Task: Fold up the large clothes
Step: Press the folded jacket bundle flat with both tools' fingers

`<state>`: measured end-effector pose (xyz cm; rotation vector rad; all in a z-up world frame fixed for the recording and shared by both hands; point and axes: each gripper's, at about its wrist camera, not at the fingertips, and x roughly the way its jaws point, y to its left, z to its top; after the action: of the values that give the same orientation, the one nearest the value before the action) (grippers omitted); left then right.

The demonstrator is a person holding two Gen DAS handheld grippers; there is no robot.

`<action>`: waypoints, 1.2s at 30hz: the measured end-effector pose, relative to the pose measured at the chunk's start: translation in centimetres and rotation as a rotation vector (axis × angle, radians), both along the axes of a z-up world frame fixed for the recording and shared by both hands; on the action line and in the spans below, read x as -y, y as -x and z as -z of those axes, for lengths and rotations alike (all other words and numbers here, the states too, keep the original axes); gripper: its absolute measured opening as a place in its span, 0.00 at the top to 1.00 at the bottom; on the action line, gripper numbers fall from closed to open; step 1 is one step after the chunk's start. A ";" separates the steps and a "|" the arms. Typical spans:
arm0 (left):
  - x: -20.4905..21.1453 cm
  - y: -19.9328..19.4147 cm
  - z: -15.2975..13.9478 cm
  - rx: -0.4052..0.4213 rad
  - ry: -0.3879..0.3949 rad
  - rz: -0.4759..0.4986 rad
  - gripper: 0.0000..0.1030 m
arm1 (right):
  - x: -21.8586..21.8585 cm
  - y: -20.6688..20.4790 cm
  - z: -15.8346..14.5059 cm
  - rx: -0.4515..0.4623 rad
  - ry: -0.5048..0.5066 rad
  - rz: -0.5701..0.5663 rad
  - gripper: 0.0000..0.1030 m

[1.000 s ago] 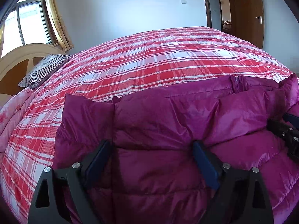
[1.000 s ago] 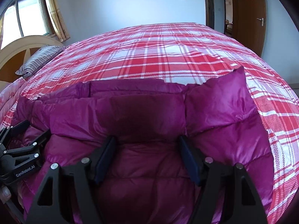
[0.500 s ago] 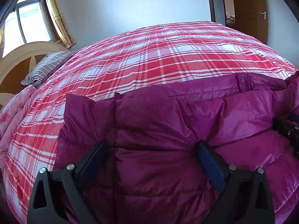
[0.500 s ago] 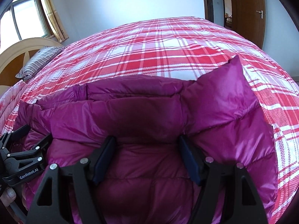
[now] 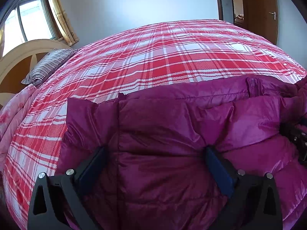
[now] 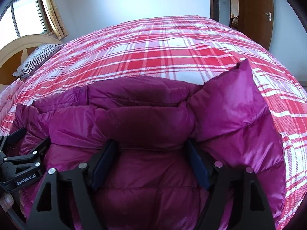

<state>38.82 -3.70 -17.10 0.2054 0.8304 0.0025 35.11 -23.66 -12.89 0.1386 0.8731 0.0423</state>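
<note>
A puffy magenta down jacket (image 5: pixel 165 126) lies on the near part of the red and white plaid bed (image 5: pixel 163 57). It also fills the lower right wrist view (image 6: pixel 145 118), with one corner standing up at the right (image 6: pixel 239 95). My left gripper (image 5: pixel 155 153) has its fingers spread wide, pressed down into the jacket's padding. My right gripper (image 6: pixel 150 145) is also open, its fingers sunk into the jacket. The left gripper shows at the left edge of the right wrist view (image 6: pixel 19 153). The jacket's zipper (image 5: pixel 253 88) shows at the far fold.
A striped pillow (image 5: pixel 48 65) and a wooden headboard (image 5: pixel 25 53) are at the far left. A pink quilt (image 5: pixel 13 111) lies along the left edge. A window (image 5: pixel 28 19) is behind the headboard, and a brown door (image 5: pixel 259 9) is at the far right.
Both grippers have pushed a little forward and down on the jacket. The folded jacket edge has shifted slightly farther onto the bed. The finger spacing is unchanged.
</note>
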 end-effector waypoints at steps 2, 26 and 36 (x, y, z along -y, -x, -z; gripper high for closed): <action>0.0 -0.1 0.0 -0.001 -0.004 -0.001 0.01 | -0.1 -0.1 0.0 -0.002 0.008 0.001 0.24; 0.1 -0.2 0.1 0.004 -0.014 -0.008 0.01 | -0.8 -0.4 0.1 -0.019 0.074 0.009 0.23; 0.3 -0.1 0.2 0.019 -0.028 -0.012 0.01 | -1.1 0.3 -1.2 -0.061 0.073 0.079 0.21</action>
<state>38.95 -4.01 -17.29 0.2261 0.8135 0.0270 34.81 -22.55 -11.70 0.1070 0.9283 -0.0682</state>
